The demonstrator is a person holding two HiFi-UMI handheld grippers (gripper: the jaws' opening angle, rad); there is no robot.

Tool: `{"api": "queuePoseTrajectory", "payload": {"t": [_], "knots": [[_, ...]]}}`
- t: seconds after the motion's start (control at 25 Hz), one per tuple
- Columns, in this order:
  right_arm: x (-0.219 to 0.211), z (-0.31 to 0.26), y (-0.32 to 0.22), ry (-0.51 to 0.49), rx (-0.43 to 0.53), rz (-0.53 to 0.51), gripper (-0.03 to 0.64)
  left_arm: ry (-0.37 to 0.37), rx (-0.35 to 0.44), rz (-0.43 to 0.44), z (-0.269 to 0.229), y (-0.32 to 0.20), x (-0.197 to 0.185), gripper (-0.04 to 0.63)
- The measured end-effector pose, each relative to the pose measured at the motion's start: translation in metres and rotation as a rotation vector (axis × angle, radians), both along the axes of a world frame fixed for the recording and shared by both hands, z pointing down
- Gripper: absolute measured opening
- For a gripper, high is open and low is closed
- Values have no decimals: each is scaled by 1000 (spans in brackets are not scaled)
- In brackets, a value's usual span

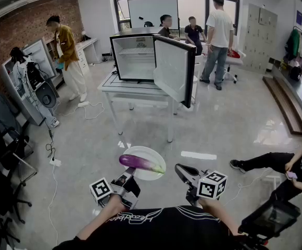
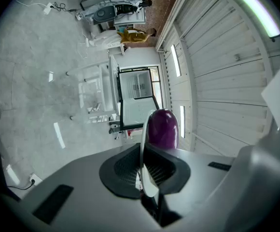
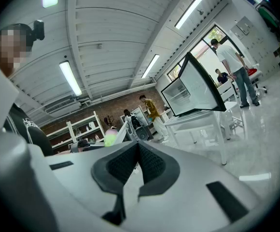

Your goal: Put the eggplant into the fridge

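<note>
The left tongs pinch the plate rim, keeping the eggplant flat for the open fridge, upper middle. The right tongs are clenched, empty.

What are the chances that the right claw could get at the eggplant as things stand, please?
Probably yes: the eggplant lies uncovered on the plate that the left claw grips, and the right claw is just beside it with nothing between, though its jaws are shut.
</note>
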State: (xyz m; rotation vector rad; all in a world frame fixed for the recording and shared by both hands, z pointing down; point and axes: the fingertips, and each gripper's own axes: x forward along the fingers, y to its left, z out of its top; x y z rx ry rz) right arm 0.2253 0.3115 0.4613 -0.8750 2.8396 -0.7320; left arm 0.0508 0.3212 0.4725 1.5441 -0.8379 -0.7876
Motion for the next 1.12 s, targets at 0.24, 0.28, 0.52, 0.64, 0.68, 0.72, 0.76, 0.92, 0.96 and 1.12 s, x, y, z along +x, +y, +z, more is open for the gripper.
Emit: {"api": "queuePoseTrajectory", "payload": {"t": [0.24, 0.28, 0.52, 0.64, 0.68, 0.72, 0.76, 0.92, 0.96, 1.12], "knots": [[3, 1, 0, 0, 11, 1, 6, -5, 5, 1, 1, 0, 3, 21], [3, 1, 0, 0, 11, 2, 6, -4, 5, 0, 1, 1, 3, 21], [2, 2, 2, 5, 15, 0, 6, -3, -5, -7, 3, 5, 1, 21], [0, 1, 5, 8, 15, -4, 6, -3, -6, -5, 1, 8, 2, 21], [0, 1, 5, 9, 15, -6, 6, -3, -6, -4, 1, 9, 3, 21], [0, 1, 6, 9, 15, -7, 6, -4, -7, -4, 1, 9, 4, 21], [1, 0, 6, 9, 16, -8, 6, -6, -8, -4, 1, 10, 4, 21], [2, -1, 8, 7, 19, -7, 6, -13, -10, -3, -1, 12, 6, 21], [3, -2, 8, 8, 19, -5, 6, -13, -9, -3, -2, 12, 7, 21], [6, -5, 7, 11, 20, -3, 8, -18, -11, 1, -7, 9, 10, 21]]}}
